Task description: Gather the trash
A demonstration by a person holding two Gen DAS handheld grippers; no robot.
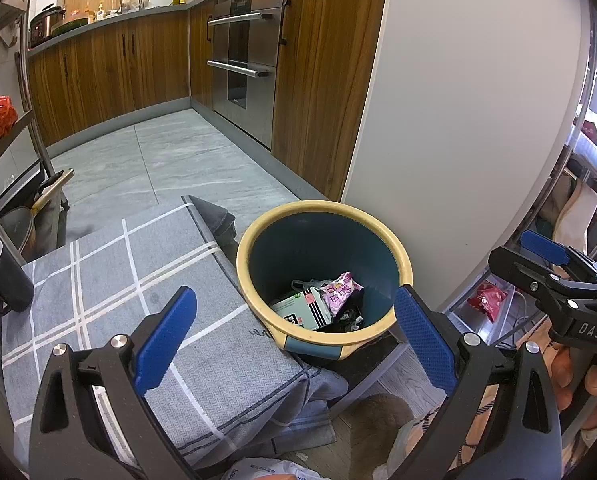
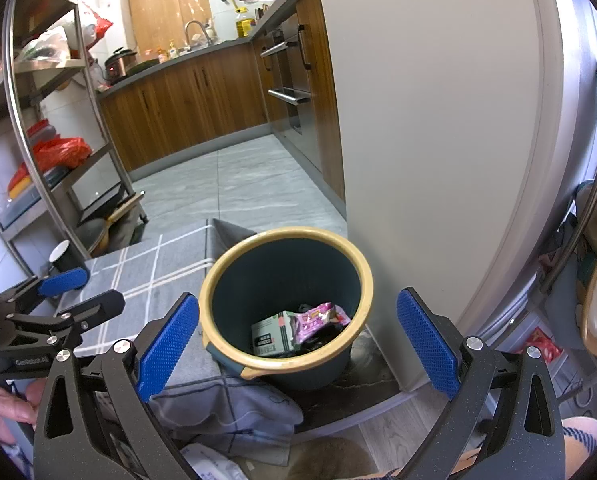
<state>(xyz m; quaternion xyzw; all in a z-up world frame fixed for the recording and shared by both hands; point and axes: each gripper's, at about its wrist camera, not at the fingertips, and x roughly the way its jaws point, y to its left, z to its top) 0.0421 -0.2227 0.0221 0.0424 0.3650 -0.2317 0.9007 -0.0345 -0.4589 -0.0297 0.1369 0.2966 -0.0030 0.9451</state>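
A dark teal trash bin with a yellow rim stands on the floor beside a table with a grey checked cloth. Inside lie a pink wrapper, a green-white carton and dark scraps. My left gripper is open and empty, held above the bin's near rim. My right gripper is open and empty over the bin. Each gripper shows in the other's view, the right one and the left one.
A black mug stands on the cloth at the left. A white fridge side rises right of the bin. Wooden cabinets and an oven line the far wall. A metal shelf rack stands left. A white packet lies near the bottom edge.
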